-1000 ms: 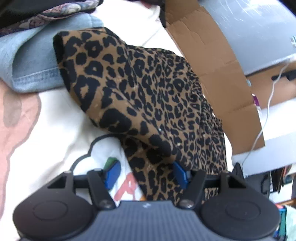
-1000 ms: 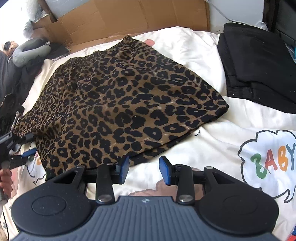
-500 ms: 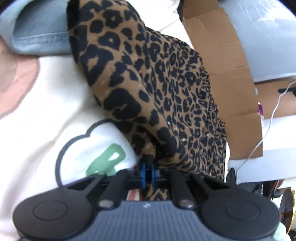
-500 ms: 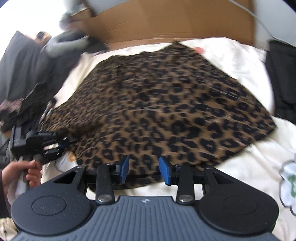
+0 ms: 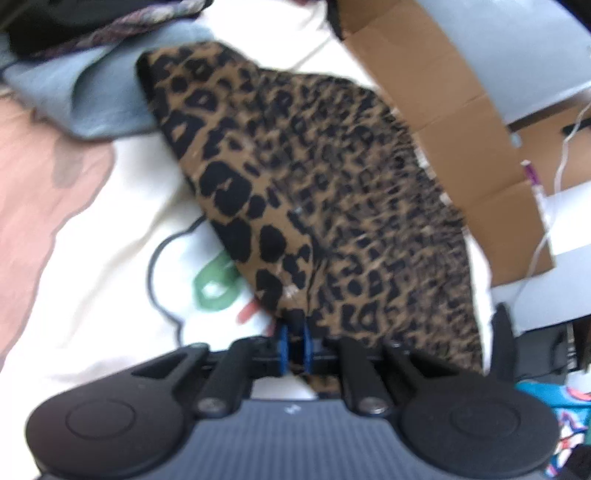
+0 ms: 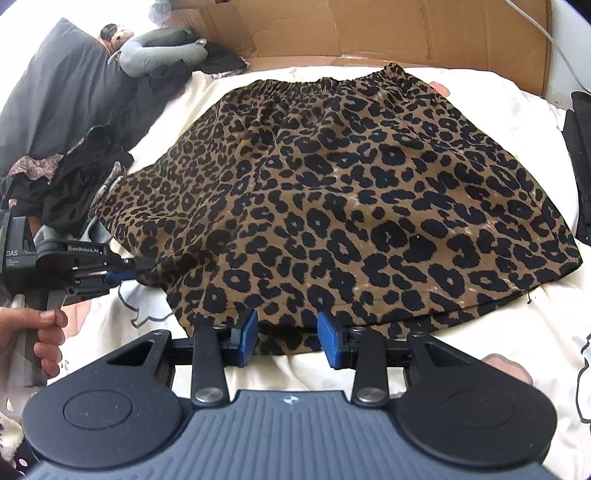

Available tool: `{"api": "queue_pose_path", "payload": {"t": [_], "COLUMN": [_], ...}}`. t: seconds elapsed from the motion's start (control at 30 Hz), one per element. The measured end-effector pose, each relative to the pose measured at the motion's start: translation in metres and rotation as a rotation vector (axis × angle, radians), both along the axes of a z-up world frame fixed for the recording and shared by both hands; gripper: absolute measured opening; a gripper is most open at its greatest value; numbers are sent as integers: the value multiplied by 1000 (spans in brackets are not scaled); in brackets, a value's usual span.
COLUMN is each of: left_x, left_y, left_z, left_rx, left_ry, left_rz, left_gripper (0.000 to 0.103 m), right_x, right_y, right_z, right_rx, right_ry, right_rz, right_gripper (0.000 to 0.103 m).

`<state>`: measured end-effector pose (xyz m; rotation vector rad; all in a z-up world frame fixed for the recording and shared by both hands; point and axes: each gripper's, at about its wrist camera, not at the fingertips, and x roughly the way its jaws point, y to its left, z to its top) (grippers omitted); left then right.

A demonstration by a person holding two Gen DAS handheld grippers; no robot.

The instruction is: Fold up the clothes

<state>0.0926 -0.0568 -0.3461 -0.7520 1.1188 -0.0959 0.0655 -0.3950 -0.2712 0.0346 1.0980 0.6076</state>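
Note:
A leopard-print skirt (image 6: 351, 206) lies spread on the white printed bedsheet (image 6: 480, 350), its elastic waistband at the far side. My left gripper (image 5: 294, 343) pinches the skirt's (image 5: 332, 177) near corner. Fabric sits between its blue pads, and the jaws are opening slightly. In the right wrist view the left gripper (image 6: 122, 273) grips the skirt's left corner, with a hand (image 6: 44, 332) on its handle. My right gripper (image 6: 290, 338) stands open at the skirt's front hem. The hem lies just beyond its blue pads, which touch nothing.
Flattened cardboard (image 6: 369, 26) stands behind the bed. Folded black clothing (image 6: 580, 166) lies at the right edge. A dark heap of clothes (image 6: 74, 184) and a grey neck pillow (image 6: 159, 48) sit at the left. Light-blue denim (image 5: 85, 96) lies beside the skirt's far corner.
My left gripper went from wide open to closed on the skirt's corner and has drawn it back a little. The right gripper swung left along the front hem, its jaws unchanged.

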Motion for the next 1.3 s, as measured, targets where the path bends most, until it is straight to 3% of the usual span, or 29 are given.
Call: {"api": "queue_pose_path", "payload": {"t": [0.03, 0.17, 0.23, 0.5, 0.7, 0.77, 0.8, 0.9, 1.03, 1.13, 1.3], "left_x": [0, 1, 1, 32, 67, 78, 83, 96, 110, 107, 106], "left_y": [1, 5, 13, 52, 77, 79, 79, 78, 78, 88, 85], "left_z": [0, 18, 32, 74, 90, 89, 86, 75, 36, 17, 24], "left_rx": [-1, 45, 93, 250, 355, 376, 375, 376, 350, 310, 326], "left_ry": [3, -27, -71, -200, -242, -253, -253, -233, -145, -115, -121], "left_rz": [-6, -82, -98, -150, -173, -183, -192, -212, -237, -191, -222], "left_gripper": [19, 55, 60, 52, 48, 40, 31, 19, 16, 13, 11], "right_x": [1, 7, 11, 37, 46, 47, 47, 52, 62, 76, 95], "right_y": [-2, -8, -15, -60, -83, -85, -87, -89, -90, -91, -102], "right_z": [-1, -3, -4, -6, 0, 1, 2, 5, 3, -3, -26], "right_rx": [-4, -20, -44, -96, -93, -96, -97, -114, -182, -220, -301], "right_ry": [-2, -23, -42, -79, -105, -113, -118, -132, -154, -170, -145], "right_rz": [2, -16, -50, -193, -267, -282, -289, -306, -305, -307, -337], "right_gripper": [43, 43, 43, 43, 43, 43, 43, 43, 43, 43, 43]}}
